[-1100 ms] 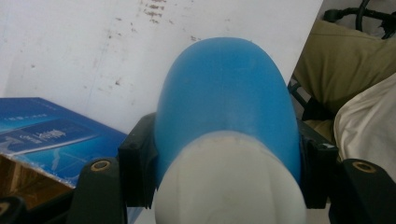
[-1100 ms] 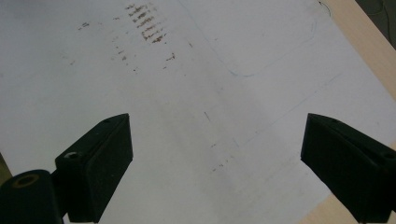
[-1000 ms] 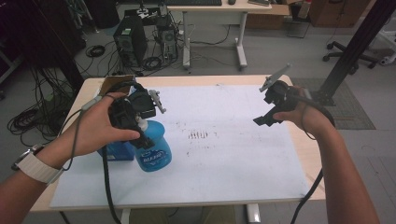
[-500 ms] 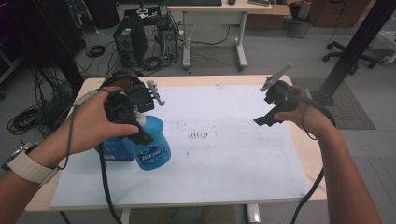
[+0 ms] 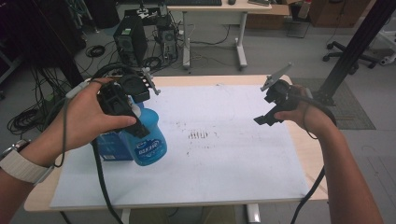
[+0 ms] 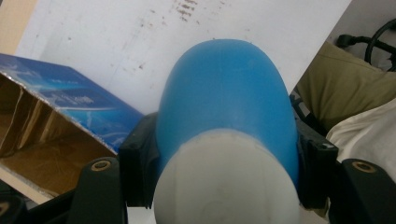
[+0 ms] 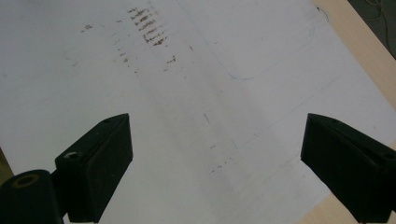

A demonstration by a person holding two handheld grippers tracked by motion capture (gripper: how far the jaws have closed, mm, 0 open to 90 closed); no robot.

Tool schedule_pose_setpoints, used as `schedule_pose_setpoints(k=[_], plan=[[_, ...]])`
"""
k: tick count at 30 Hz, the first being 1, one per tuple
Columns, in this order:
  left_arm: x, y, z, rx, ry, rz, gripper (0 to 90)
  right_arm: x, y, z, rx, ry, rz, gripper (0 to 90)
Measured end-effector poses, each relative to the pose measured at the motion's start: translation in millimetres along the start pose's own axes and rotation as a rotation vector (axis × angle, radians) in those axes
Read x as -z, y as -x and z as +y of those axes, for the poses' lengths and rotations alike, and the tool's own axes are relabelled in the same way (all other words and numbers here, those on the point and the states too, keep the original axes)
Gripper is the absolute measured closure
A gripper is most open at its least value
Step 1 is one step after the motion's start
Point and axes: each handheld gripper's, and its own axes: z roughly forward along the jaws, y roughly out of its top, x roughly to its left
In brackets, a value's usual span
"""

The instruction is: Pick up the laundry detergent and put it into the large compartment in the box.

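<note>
Above the table's left side, the left gripper (image 5: pixel 133 122) is clamped on the neck of a blue bottle (image 5: pixel 148 140), lifted just beside its open box (image 5: pixel 108 148), seemingly to unpack it, while the right gripper (image 5: pixel 267 113) hovers with jaws apart, ready to help.

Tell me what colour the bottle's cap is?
White. The cap tops a blue bottle, seen best in the left gripper view.

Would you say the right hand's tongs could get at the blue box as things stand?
Probably not directly: the blue bottle, clamped in the left tongs, sits between the open right tongs and the blue box.
</note>
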Motion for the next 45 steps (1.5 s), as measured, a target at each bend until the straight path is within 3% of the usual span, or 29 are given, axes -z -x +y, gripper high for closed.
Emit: schedule_pose_setpoints(k=[9,19,27,36,45], plan=[[13.2,-5.3,0.2,0.067,0.020,0.022,37.4,2.0,0.7,-0.5,-0.003,0.005,-0.004,9.1],[21.5,-11.0,1.0,0.141,0.001,0.036,37.5,-1.3,1.3,-1.0,0.000,0.004,0.000,9.1],[27.2,-20.8,-0.9,0.219,0.000,0.051,37.5,-1.0,2.4,0.4,-0.001,0.012,0.001,9.1],[37.1,-33.2,-4.9,0.295,0.008,0.102,37.5,-1.3,4.1,3.6,0.003,0.013,-0.001,9.1],[44.9,-43.3,-5.1,0.362,0.003,0.112,37.6,-4.7,4.8,5.3,0.005,0.010,0.002,9.1]])
